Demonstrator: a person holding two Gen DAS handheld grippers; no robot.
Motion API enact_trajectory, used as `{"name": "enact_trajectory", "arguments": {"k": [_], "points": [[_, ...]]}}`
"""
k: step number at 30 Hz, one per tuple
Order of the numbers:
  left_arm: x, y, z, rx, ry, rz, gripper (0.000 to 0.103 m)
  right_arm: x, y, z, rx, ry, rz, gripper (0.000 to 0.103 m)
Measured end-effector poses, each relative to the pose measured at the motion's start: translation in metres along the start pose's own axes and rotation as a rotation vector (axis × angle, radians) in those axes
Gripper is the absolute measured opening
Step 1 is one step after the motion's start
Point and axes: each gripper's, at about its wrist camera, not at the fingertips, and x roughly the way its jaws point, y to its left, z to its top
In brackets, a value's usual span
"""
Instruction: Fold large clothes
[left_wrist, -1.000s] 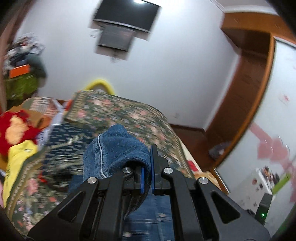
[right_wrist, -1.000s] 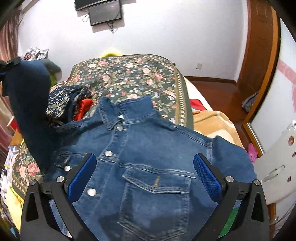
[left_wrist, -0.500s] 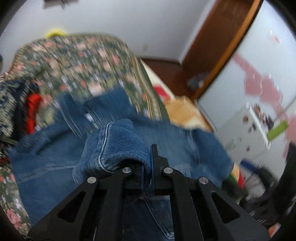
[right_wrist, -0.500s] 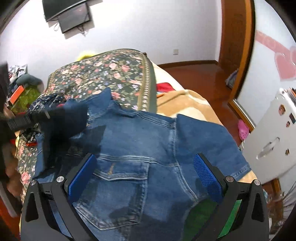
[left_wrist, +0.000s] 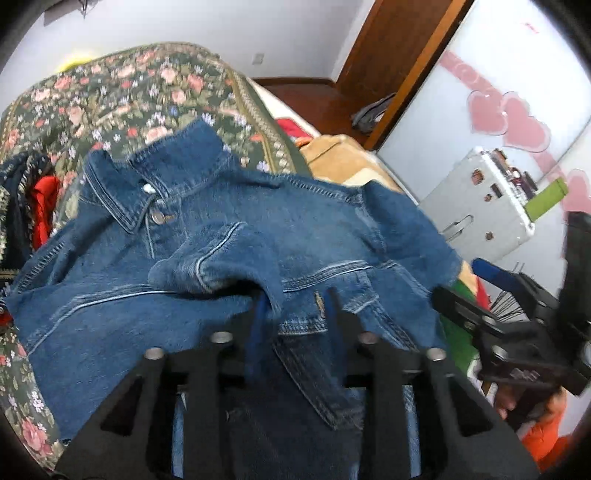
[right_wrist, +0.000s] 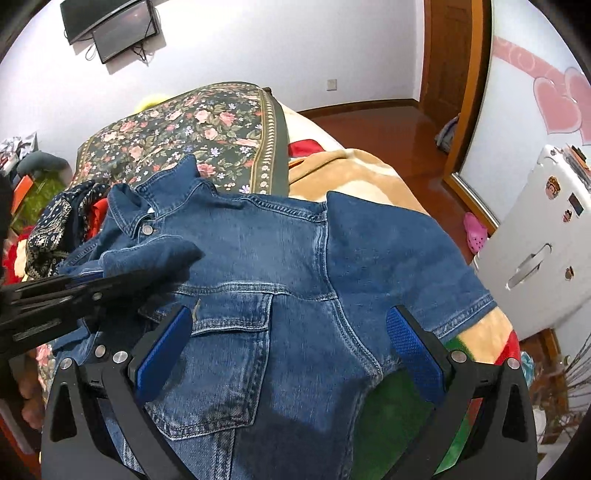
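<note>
Sleeve (left_wrist: 207, 269) laid over denim jacket (left_wrist: 295, 236) chest, left gripper (left_wrist: 295, 314) jaws just parting to drop it; right gripper (right_wrist: 288, 350) jaws wide, empty, above jacket's pocket.

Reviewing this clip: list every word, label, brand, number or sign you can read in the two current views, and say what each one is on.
None can be read.
White appliance: cartoon stickers, no legible lettering.
Left gripper: a small strip of marking on its body in the right wrist view, too small to read.
Denim jacket: a small tab at the pocket, no readable text.
Wall screen: dark, nothing shown.
</note>
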Motion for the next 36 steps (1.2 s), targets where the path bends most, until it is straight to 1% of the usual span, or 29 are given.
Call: {"name": "enact_trajectory", "arguments": {"k": [4,5,6,9,11,12,14,17,19,21,24,26,28,30,31,32,33,34,36], "points": [[-0.037,0.009,0.002,-0.017,-0.081,0.005,0.042,-0.003,0.011,0.005,-0.031,-0.012,0.007,0.103],[-0.05,0.015,0.003,-0.027,-0.109,0.018,0.046,-0.004,0.015,0.006,-0.044,-0.017,0.01,0.103],[-0.058,0.02,0.003,-0.036,-0.131,0.035,0.051,-0.005,0.02,0.007,-0.058,-0.023,0.012,0.103],[-0.086,0.045,0.0,-0.081,-0.201,0.09,0.057,-0.007,0.039,0.012,-0.123,-0.042,0.023,0.103],[-0.098,0.065,-0.006,-0.117,-0.221,0.128,0.059,-0.007,0.052,0.014,-0.164,-0.051,0.035,0.103],[-0.101,0.078,-0.011,-0.139,-0.222,0.164,0.059,-0.007,0.059,0.016,-0.188,-0.055,0.045,0.103],[-0.104,0.102,-0.023,-0.177,-0.206,0.239,0.059,-0.006,0.077,0.02,-0.247,-0.065,0.06,0.103],[-0.099,0.133,-0.042,-0.234,-0.16,0.321,0.059,-0.002,0.102,0.024,-0.334,-0.082,0.078,0.103],[-0.091,0.153,-0.059,-0.271,-0.124,0.351,0.059,0.007,0.119,0.026,-0.402,-0.083,0.088,0.103],[-0.079,0.172,-0.075,-0.314,-0.074,0.375,0.059,0.022,0.13,0.027,-0.454,-0.055,0.084,0.103],[-0.063,0.193,-0.097,-0.359,-0.018,0.39,0.059,0.046,0.144,0.029,-0.499,0.015,0.06,0.103],[-0.055,0.202,-0.107,-0.384,0.006,0.391,0.059,0.062,0.151,0.03,-0.528,0.065,0.072,0.103],[-0.044,0.212,-0.117,-0.416,0.032,0.391,0.059,0.073,0.157,0.031,-0.544,0.087,0.072,0.103],[-0.032,0.219,-0.126,-0.454,0.06,0.366,0.059,0.079,0.16,0.031,-0.542,0.097,0.071,0.102],[-0.027,0.221,-0.129,-0.468,0.07,0.353,0.059,0.085,0.161,0.032,-0.53,0.108,0.054,0.1],[-0.022,0.222,-0.133,-0.476,0.071,0.345,0.061,0.089,0.162,0.032,-0.523,0.121,0.048,0.095],[-0.021,0.222,-0.134,-0.48,0.061,0.349,0.063,0.094,0.163,0.032,-0.519,0.138,0.057,0.09],[-0.02,0.221,-0.134,-0.477,0.054,0.359,0.064,0.097,0.164,0.031,-0.516,0.152,0.066,0.088],[-0.02,0.218,-0.133,-0.455,0.051,0.385,0.067,0.103,0.167,0.029,-0.509,0.168,0.063,0.077]]}}
